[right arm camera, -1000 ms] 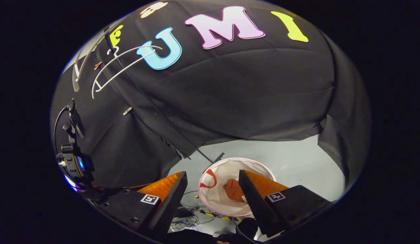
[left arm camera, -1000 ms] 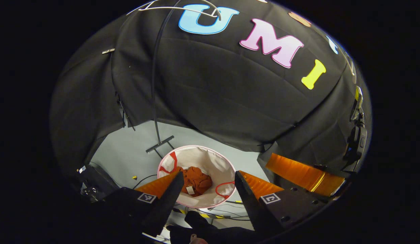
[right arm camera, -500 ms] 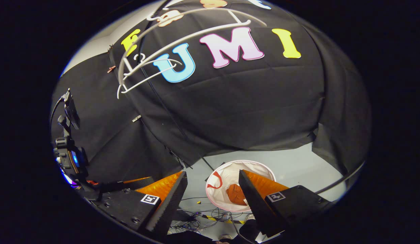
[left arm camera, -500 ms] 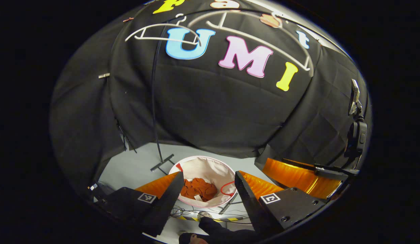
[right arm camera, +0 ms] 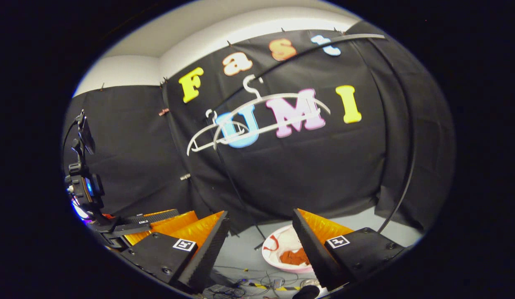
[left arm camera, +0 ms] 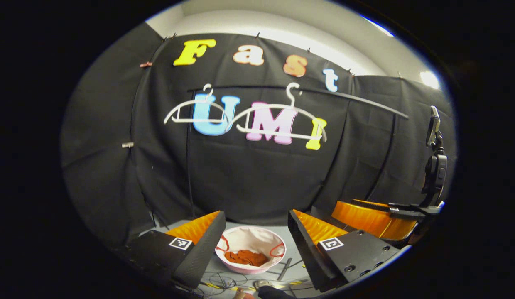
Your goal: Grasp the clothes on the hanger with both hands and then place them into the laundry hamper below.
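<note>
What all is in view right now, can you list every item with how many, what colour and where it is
hangers: two, white, bare, hooked on the rail in front of the cloth wall
rail: one, black, running across the booth above the hamper
laundry hamper: one, white with a pink rim and red handles, on the grey floor
clothes: one crumpled rust-orange piece, lying inside the hamper
cables: a dark tangle, on the floor in front of the hamper
striped tape: one strip, yellow and black, on the floor by the cables
left gripper: one, black with orange fingers, open, empty
right gripper: one, black with orange fingers, open, empty
</note>
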Demonstrator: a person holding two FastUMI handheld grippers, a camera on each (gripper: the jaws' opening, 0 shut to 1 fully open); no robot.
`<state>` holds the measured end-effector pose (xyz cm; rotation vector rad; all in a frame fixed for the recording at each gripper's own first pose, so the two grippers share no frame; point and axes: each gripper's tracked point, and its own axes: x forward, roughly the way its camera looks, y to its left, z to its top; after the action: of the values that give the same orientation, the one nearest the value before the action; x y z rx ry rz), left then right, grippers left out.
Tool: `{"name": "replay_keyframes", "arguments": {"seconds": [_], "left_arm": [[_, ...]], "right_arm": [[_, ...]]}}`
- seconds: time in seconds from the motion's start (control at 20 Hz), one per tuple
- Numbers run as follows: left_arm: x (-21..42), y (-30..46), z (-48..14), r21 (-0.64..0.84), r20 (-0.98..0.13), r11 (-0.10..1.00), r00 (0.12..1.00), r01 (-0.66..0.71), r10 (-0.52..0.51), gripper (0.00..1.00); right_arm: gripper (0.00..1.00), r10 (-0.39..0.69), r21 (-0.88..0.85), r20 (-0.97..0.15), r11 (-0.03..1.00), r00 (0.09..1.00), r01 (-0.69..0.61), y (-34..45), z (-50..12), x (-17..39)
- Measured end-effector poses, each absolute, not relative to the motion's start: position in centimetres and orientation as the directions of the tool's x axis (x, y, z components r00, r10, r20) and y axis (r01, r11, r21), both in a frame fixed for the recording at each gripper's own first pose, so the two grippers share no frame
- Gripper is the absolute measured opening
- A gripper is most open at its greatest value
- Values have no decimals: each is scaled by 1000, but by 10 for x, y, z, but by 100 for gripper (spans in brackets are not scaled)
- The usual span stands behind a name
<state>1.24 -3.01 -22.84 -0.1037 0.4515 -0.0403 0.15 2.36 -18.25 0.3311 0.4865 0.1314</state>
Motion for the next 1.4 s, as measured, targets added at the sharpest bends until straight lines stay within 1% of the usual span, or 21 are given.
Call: {"name": "replay_keyframes", "arguments": {"seconds": [0.05, 0.1, 0.15, 0.2, 0.25, 0.3, 0.35, 0.4, 0.45, 0.55, 0.6, 0.65, 0.7, 0.75, 0.85, 0.9, 1.05, 1.1, 1.2, 1.3, 1.4], "left_arm": [[5, -33, -211, -97, -400, 995, 914, 34, -70, 95], [-2, -35, -195, -84, -371, 995, 925, 49, -77, 92], [-6, -40, -180, -77, -342, 995, 936, 62, -84, 92], [-8, -45, -162, -76, -306, 994, 947, 76, -96, 95], [-10, -51, -147, -81, -275, 993, 956, 86, -105, 95], [-10, -57, -129, -88, -236, 991, 965, 99, -117, 92], [-10, -63, -116, -92, -206, 990, 970, 110, -127, 95], [-9, -69, -101, -96, -170, 988, 976, 121, -137, 92], [-9, -71, -93, -99, -138, 987, 980, 128, -141, 92], [-1, -80, -70, -101, -79, 987, 988, 126, -134, 92], [2, -84, -59, -99, -49, 988, 991, 120, -125, 98], [4, -88, -47, -93, -20, 990, 993, 110, -112, 98], [5, -91, -38, -84, 6, 992, 995, 98, -97, 98], [4, -96, -31, -75, 30, 993, 996, 87, -85, 95], [0, -106, -21, -52, 74, 996, 995, 75, -71, 98], [-2, -110, -16, -42, 87, 996, 994, 75, -71, 98], [-6, -124, -7, -24, 112, 996, 991, 81, -78, 92], [-7, -127, -4, -21, 118, 997, 990, 76, -73, 98], [-7, -130, -5, -22, 115, 997, 991, 68, -65, 98], [-6, -129, -8, -29, 106, 998, 993, 58, -55, 92], [-4, -125, -10, -37, 94, 998, 995, 45, -41, 92]], "right_arm": [[100, 190, 330, -405, 943, 894, -51, 22, -166, -2], [98, 181, 319, -373, 946, 910, -57, 21, -149, -6], [92, 174, 311, -344, 948, 923, -63, 21, -133, -9], [92, 173, 303, -319, 950, 932, -73, 21, -119, -12], [96, 173, 292, -288, 952, 942, -85, 21, -104, -15], [100, 172, 281, -248, 955, 953, -99, 20, -88, -15], [92, 170, 267, -202, 957, 965, -112, 16, -69, -17], [100, 168, 258, -165, 958, 972, -122, 12, -55, -18], [92, 166, 253, -130, 959, 978, -129, 8, -42, -17], [92, 158, 251, -72, 958, 985, -135, -2, -22, -12], [96, 150, 259, -43, 957, 988, -134, -9, -12, -9], [100, 144, 266, -17, 955, 989, -135, -16, -4, -8], [99, 144, 273, 15, 952, 990, -142, -23, 7, -6], [99, 133, 277, 47, 951, 990, -141, -30, 16, -7], [97, 115, 282, 113, 949, 987, -143, -42, 36, -7], [97, 116, 286, 132, 946, 984, -150, -44, 41, -8], [97, 136, 289, 167, 940, 977, -181, -46, 53, -6], [97, 147, 289, 169, 938, 975, -191, -45, 54, -6], [97, 163, 279, 176, 938, 971, -208, -45, 56, -6], [97, 173, 270, 180, 938, 968, -217, -45, 58, -6], [97, 186, 275, 168, 934, 968, -227, -42, 54, -4]]}}
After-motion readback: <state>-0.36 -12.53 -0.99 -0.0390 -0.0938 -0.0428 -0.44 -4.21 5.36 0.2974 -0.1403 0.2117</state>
